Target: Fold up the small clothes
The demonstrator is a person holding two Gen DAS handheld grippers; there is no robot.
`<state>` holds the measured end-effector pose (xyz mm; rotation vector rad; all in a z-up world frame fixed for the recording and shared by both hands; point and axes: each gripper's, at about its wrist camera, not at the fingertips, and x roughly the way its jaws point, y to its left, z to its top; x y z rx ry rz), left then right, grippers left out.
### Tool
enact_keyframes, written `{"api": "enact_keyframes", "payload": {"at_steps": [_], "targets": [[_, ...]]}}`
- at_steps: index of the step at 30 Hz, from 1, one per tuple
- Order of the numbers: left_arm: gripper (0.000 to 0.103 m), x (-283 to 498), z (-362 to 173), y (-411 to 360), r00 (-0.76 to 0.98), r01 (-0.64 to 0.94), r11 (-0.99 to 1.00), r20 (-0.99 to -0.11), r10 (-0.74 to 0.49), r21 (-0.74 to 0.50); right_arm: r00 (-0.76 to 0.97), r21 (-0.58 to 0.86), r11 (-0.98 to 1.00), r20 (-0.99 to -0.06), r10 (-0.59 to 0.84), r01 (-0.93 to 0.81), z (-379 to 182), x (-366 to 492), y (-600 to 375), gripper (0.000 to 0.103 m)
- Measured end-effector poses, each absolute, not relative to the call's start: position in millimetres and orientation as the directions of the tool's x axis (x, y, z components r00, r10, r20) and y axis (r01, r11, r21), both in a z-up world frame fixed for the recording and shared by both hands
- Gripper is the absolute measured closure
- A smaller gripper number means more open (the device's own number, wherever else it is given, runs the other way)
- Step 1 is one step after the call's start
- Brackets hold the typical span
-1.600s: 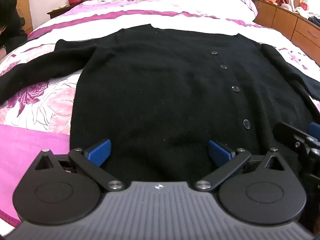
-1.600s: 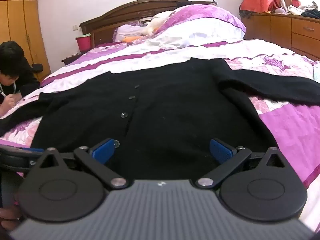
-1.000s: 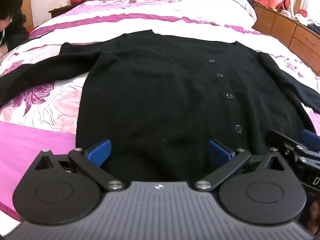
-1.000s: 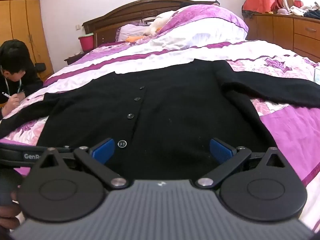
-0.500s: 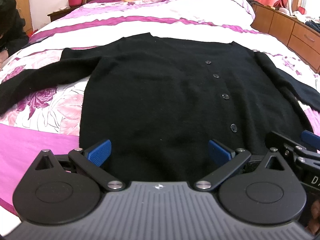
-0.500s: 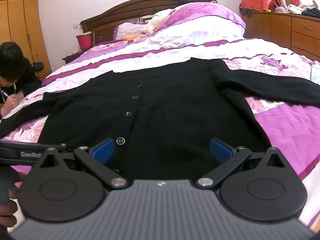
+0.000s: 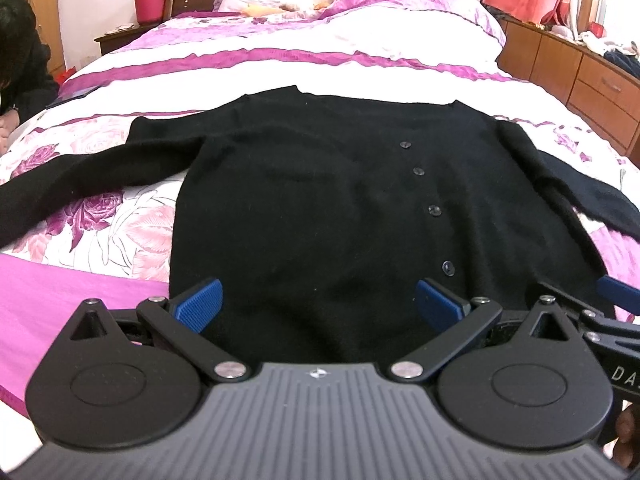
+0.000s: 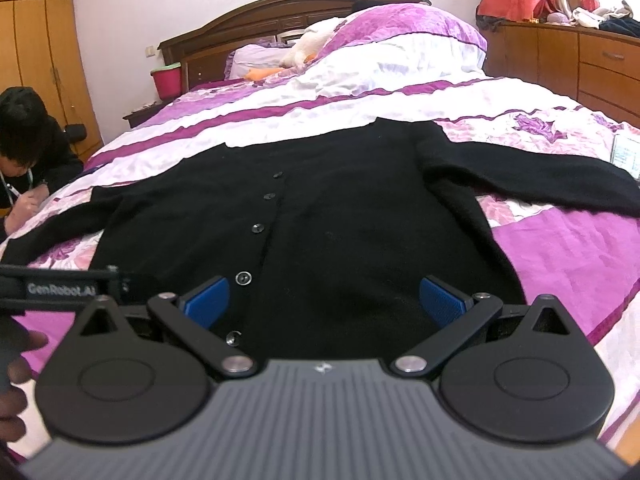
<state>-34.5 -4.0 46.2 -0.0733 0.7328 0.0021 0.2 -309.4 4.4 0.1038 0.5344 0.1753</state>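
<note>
While both tools hang open over its hem, the cardigan (image 7: 320, 200) lies flat and buttoned on the bed (image 7: 280, 48), not yet folded.

Left wrist view: the left tool (image 7: 318, 304) is spread wide with nothing between its blue pads (image 7: 198, 306), poised above the hem; the left sleeve (image 7: 80, 176) stretches out over the floral cover, and the right tool's tip shows at the lower right edge. The knit looks soft, limp and light, likely to sag and drag if lifted by one point, so a pinch at the hem corner or sleeve cuff seems best. Right wrist view: the right tool (image 8: 326, 300) is equally wide open and empty, near the lowest buttons (image 8: 243, 278); the right sleeve (image 8: 540, 180) reaches sideways across the bed, an easy first fold.
</note>
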Motion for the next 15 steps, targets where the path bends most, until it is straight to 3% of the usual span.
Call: {"api": "enact_keyframes", "payload": {"at_steps": [15], "targets": [[0.000,-6,60,-10,0.742,-0.011,0.999,-0.670,-0.026,-0.052,0.861,0.103,0.994,-0.504,0.071,-0.022,13,35,-384,0.000]]}}
